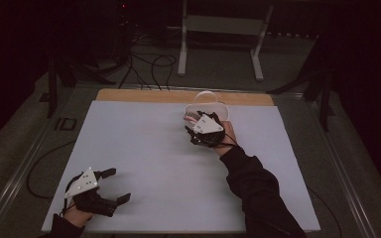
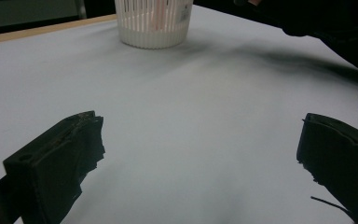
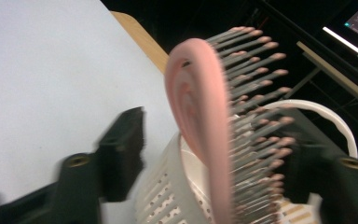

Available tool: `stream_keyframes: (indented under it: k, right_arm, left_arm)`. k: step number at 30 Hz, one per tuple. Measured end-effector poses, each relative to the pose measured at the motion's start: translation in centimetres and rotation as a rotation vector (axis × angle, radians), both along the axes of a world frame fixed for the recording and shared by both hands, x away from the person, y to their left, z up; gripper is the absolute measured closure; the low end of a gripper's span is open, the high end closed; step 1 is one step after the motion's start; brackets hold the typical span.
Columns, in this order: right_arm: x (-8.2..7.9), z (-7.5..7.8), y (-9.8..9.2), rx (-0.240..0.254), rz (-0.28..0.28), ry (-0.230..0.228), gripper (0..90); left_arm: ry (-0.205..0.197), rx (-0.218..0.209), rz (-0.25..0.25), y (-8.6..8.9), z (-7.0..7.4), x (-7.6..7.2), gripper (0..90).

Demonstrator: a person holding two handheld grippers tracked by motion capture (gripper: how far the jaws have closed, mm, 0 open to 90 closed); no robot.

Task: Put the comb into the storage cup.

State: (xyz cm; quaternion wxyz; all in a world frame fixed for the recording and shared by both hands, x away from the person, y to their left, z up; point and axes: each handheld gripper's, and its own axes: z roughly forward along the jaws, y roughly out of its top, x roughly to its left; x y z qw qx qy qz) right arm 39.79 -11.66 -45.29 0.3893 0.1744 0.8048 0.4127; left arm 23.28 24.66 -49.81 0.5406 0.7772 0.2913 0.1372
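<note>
The left gripper [image 1: 110,186] is resting at the worktop's [image 1: 154,163] near left corner, its fingers [image 2: 60,163] spread wide around nothing. Farther right, the right gripper [image 3: 214,154] is hovering over the white slatted basket [image 1: 209,105], fingers spread, not pinching the pink hairbrush [image 3: 205,126] standing upright in the basket between them.

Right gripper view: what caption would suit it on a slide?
A pink hairbrush stands in a white slotted basket, between the open right gripper.
</note>
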Motion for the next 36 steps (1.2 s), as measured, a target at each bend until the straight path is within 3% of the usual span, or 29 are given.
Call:
stream_keyframes:
  k: [12, 15, 24, 36]
  right_arm:
    - [0.2, 0.0, 0.0, 0.04, -0.033, 0.031, 8.4]
    - [0.1, 0.3, -0.2, 0.053, -0.015, 0.035, 7.8]
    - [0.2, 0.8, -0.8, 0.082, -0.029, 0.031, 7.8]
    - [0.3, 1.3, -1.6, 0.09, -0.023, 0.045, 8.0]
  left_arm:
    - [-0.001, -0.001, -0.001, 0.0, 0.0, 0.0, 0.0]
    - [-0.002, 0.0, -0.001, 0.0, 0.0, 0.0, 0.0]
    - [-0.003, 0.001, -0.001, 0.0, 0.0, 0.0, 0.0]
    - [-0.002, 0.003, -0.003, 0.0, 0.0, 0.0, 0.0]
